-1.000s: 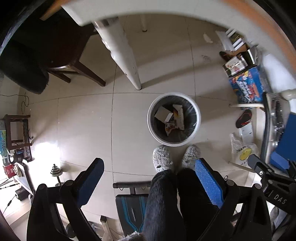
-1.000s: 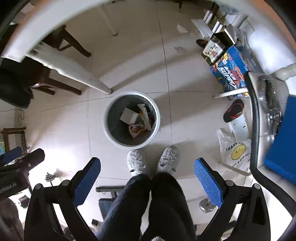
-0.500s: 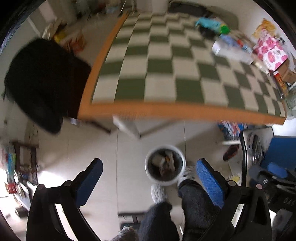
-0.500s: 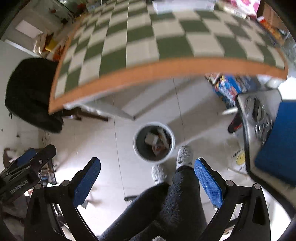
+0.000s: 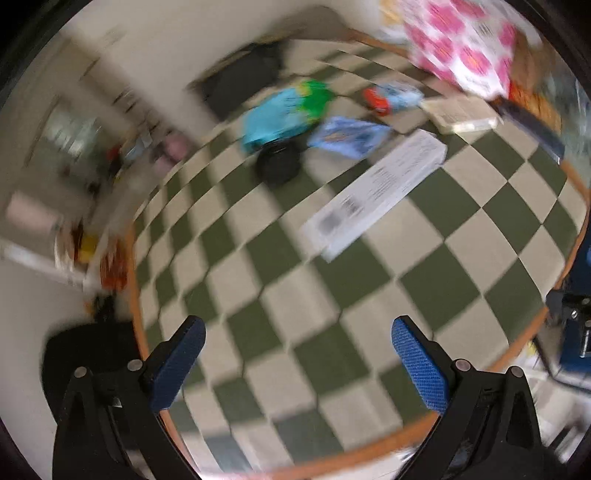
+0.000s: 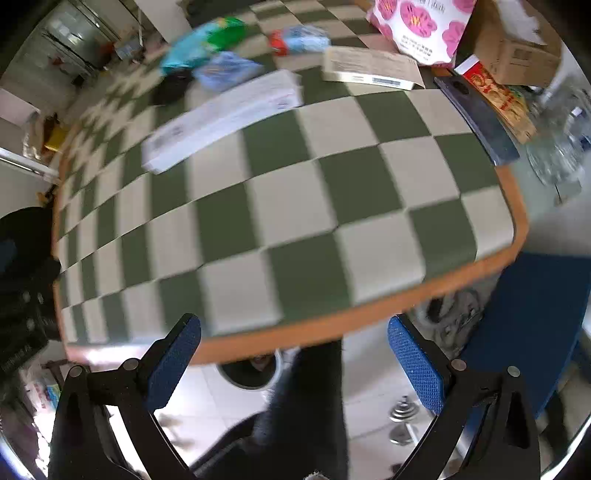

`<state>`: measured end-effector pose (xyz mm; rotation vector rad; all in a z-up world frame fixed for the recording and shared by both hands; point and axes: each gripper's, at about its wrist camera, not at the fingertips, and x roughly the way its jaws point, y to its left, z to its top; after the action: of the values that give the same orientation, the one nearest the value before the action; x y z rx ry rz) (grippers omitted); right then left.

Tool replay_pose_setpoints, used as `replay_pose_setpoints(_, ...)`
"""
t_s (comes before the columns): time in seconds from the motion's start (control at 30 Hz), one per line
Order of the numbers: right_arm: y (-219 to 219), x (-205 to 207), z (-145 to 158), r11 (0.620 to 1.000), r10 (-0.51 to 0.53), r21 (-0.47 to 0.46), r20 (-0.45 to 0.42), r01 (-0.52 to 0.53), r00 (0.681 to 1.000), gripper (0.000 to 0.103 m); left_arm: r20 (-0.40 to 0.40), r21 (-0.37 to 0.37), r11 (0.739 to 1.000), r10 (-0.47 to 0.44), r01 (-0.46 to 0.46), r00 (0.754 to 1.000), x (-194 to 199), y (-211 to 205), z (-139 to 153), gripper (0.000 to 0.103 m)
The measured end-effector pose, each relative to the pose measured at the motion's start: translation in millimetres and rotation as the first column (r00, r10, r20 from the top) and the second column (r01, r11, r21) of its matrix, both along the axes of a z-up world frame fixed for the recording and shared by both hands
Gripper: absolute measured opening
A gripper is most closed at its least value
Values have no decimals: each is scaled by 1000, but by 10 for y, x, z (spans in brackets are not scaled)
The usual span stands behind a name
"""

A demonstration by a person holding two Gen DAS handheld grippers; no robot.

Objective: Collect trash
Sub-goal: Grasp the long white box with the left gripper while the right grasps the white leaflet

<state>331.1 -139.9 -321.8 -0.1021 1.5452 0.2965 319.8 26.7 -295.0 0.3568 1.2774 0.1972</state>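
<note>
We see both the left gripper (image 5: 295,354) and right gripper (image 6: 293,350) released and empty above the checkered table (image 6: 295,206), long white box (image 5: 373,192) well ahead.

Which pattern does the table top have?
The table top has a green and cream checkerboard pattern with an orange edge; the right wrist view shows it best.

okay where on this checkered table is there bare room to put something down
The near half of the checkered table is bare, from the orange front edge up to the long white box. Behind that box it is crowded: blue and green bags, a flat paper package, the pink-flowered box and a cardboard box at the far right.
</note>
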Motion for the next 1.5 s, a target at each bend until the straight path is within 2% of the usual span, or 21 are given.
replay_pose_setpoints(0.1, -122, 436, -259, 1000, -9, -25, -54, 7, 999, 102, -104, 36, 989, -141, 145, 985, 600, -232, -308, 102)
replay_pose_setpoints(0.2, -233, 824, -467, 999, -12, -33, -98, 9, 995, 102, -205, 36, 964, -251, 264, 946, 1059, -394, -650, 102)
replay_pose_setpoints(0.37, -321, 1323, -693, 996, 30, -75, -138, -40, 990, 102, -336, -47, 929, -361, 367, 870, 1478, -521, -1096, 102)
replay_pose_setpoints(0.43, -311, 1484, -749, 990, 79, -104, -143, -94, 987, 102, -364, -73, 923, -378, 378, 851, 1539, -543, -1193, 90)
replay_pose_setpoints(0.47, -299, 1541, -766, 986, 102, -116, -146, -120, 984, 102, -374, -87, 926, -372, 367, 849, 1558, -545, -1231, 80)
replay_pose_setpoints(0.53, -265, 1649, -788, 974, 156, -139, -151, -177, 976, 102, -367, -163, 934, -356, 317, 859, 1588, -515, -1183, 58)
replay_pose_setpoints(0.6, -210, 1766, -799, 957, 218, -161, -157, -243, 963, 102, -369, -185, 953, -293, 239, 882, 1568, -447, -1141, 56)
replay_pose_setpoints(0.7, -79, 1906, -797, 921, 313, -189, -162, -340, 936, 102, -378, -220, 976, -78, -8, 922, 1462, -245, -1083, 55)
replay_pose_setpoints(0.73, 4, 1946, -794, 896, 365, -205, -160, -393, 917, 102, -382, -238, 959, 52, -152, 923, 1370, -124, -1050, 55)
replay_pose_setpoints(0.77, 71, 1973, -794, 872, 408, -223, -159, -435, 899, 102, -377, -258, 933, 142, -251, 915, 1281, -44, -1018, 55)
replay_pose_setpoints(0.83, 280, 2027, -806, 789, 527, -278, -153, -548, 836, 102, -362, -271, 858, 330, -437, 872, 1079, 111, -962, 55)
replay_pose_setpoints(0.93, 520, 2127, -875, 671, 646, -352, -153, -652, 748, 102, -350, -295, 717, 535, -632, 769, 823, 253, -950, 55)
replay_pose_setpoints(1.0, 661, 2217, -947, 586, 710, -399, -166, -705, 684, 102, -354, -309, 645, 604, -699, 714, 747, 290, -992, 56)
replay_pose_setpoints(1.03, 737, 2273, -989, 532, 744, -418, -184, -737, 642, 102, -360, -312, 627, 617, -713, 700, 729, 286, -1013, 56)
replay_pose_setpoints(1.07, 799, 2310, -1013, 500, 762, -427, -197, -754, 617, 102, -359, -309, 627, 620, -715, 698, 711, 286, -1026, 56)
replay_pose_setpoints(1.17, 939, 2444, -1091, 420, 803, -428, -237, -800, 548, 102, -347, -295, 656, 604, -695, 718, 749, 225, -1058, 56)
replay_pose_setpoints(1.23, 1029, 2541, -1188, 378, 814, -422, -273, -824, 513, 102, -339, -295, 666, 597, -685, 727, 745, 198, -1052, 56)
replay_pose_setpoints(1.33, 1094, 2642, -1332, 364, 809, -387, -320, -847, 494, 103, -333, -292, 675, 592, -677, 734, 776, 142, -1050, 57)
replay_pose_setpoints(1.37, 1089, 2699, -1350, 374, 802, -359, -338, -855, 493, 103, -332, -292, 678, 590, -675, 736, 778, 129, -1046, 57)
replay_pose_setpoints(1.43, 1068, 2801, -1390, 417, 783, -306, -358, -856, 509, 103, -328, -290, 684, 587, -670, 740, 850, 157, -1053, 57)
replay_pose_setpoints(1.5, 996, 2968, -1412, 500, 739, -238, -384, -833, 554, 98, -325, -297, 682, 585, -668, 743, 908, 152, -1070, 56)
